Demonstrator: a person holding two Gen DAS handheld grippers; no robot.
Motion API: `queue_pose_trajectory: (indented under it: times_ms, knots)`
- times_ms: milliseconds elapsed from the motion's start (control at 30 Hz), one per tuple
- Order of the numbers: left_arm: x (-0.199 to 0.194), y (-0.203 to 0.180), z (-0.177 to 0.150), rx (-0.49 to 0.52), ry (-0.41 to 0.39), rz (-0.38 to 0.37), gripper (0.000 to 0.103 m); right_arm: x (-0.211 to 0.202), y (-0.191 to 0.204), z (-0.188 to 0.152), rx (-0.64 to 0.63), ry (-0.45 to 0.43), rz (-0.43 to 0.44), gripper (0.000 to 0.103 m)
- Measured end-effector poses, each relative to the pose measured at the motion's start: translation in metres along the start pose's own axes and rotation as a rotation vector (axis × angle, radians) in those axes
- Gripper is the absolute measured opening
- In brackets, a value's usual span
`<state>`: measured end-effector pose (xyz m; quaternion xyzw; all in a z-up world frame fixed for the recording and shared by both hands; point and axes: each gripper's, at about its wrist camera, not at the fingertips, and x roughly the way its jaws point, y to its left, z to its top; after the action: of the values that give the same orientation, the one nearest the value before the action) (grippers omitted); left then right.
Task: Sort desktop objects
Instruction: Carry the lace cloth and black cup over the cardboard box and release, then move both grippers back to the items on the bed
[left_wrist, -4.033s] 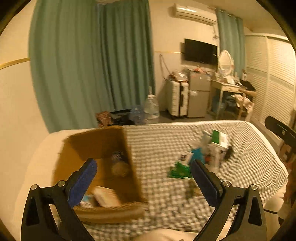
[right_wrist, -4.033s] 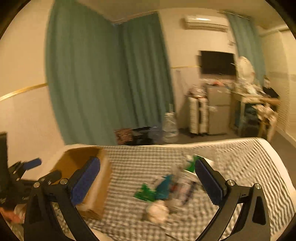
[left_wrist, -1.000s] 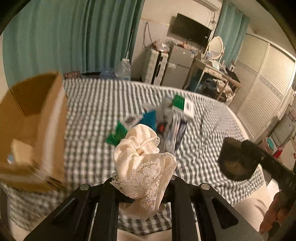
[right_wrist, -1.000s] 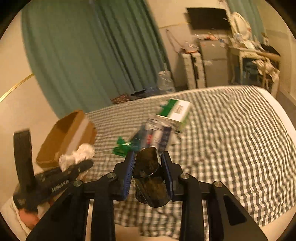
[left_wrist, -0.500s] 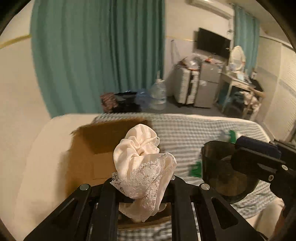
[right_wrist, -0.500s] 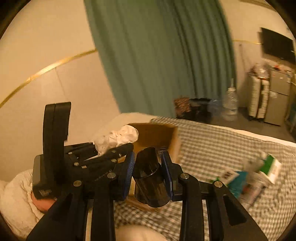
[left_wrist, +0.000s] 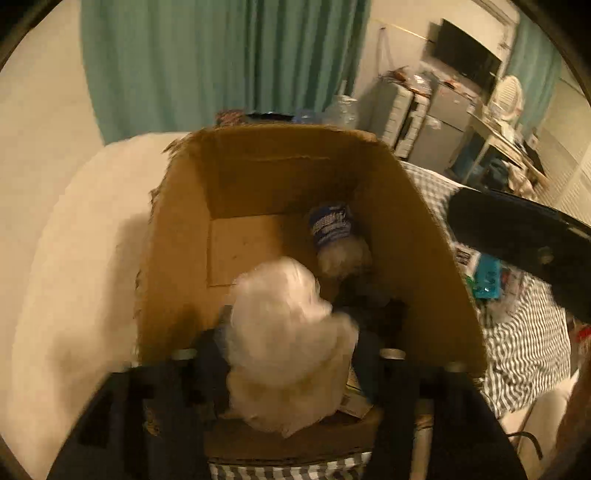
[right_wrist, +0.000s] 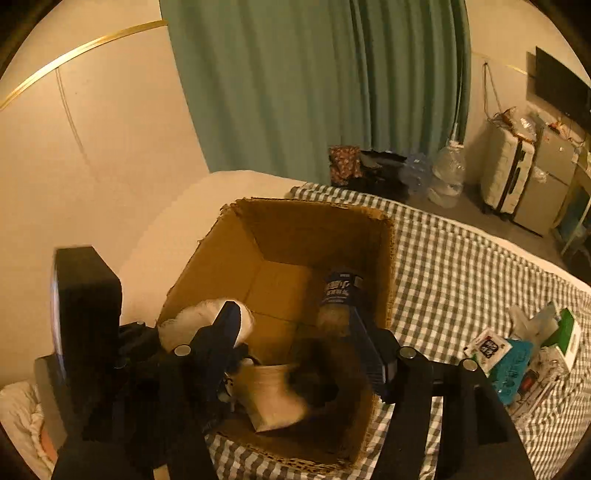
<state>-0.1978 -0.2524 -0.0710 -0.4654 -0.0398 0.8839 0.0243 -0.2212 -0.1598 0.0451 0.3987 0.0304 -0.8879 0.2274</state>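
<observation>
An open cardboard box (left_wrist: 406, 221) (right_wrist: 221, 258) stands on the checked bedcover. My left gripper (left_wrist: 291, 343) hangs over its near end; its fingers stand slightly apart and the white lace cloth (left_wrist: 284, 332) sits between them, blurred. The cloth also shows in the right wrist view (right_wrist: 207, 317). My right gripper (right_wrist: 295, 339) is open above the box. The dark cup (right_wrist: 314, 376) is a blur below it, inside the box. A blue-labelled bottle (left_wrist: 332, 229) (right_wrist: 338, 295) and a pale packet (right_wrist: 273, 398) lie in the box.
A heap of packets and a green-and-white box (right_wrist: 524, 350) lies on the checked cover (right_wrist: 461, 266) to the right. A white pillow (left_wrist: 74, 258) lies left of the box. Curtains, a suitcase and a fridge stand behind.
Both grippers have come down over the box. My right gripper has opened and the dark cup has dropped into the box. The left fingers have parted a little around the cloth.
</observation>
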Motion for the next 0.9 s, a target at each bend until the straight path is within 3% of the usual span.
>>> queue_pose_trajectory:
  times_ms: [167, 367, 533, 767, 900]
  knots:
    - [-0.006, 0.009, -0.002, -0.061, -0.008, -0.008, 0.092, -0.008, -0.008, -0.001, 0.014, -0.015, -0.032, 0.062]
    - [-0.025, -0.01, -0.002, -0.036, -0.066, -0.031, 0.093, -0.056, -0.051, -0.036, 0.069, -0.076, -0.083, 0.062]
    - [-0.037, -0.074, -0.011, 0.079, -0.093, -0.045, 0.096, -0.104, -0.125, -0.09, 0.195, -0.146, -0.171, 0.064]
    - [-0.044, -0.18, -0.037, 0.169, -0.101, -0.138, 0.101, -0.163, -0.23, -0.158, 0.385, -0.191, -0.312, 0.065]
    - [-0.034, -0.23, -0.052, 0.15, -0.159, -0.096, 0.103, -0.186, -0.272, -0.188, 0.47, -0.218, -0.34, 0.065]
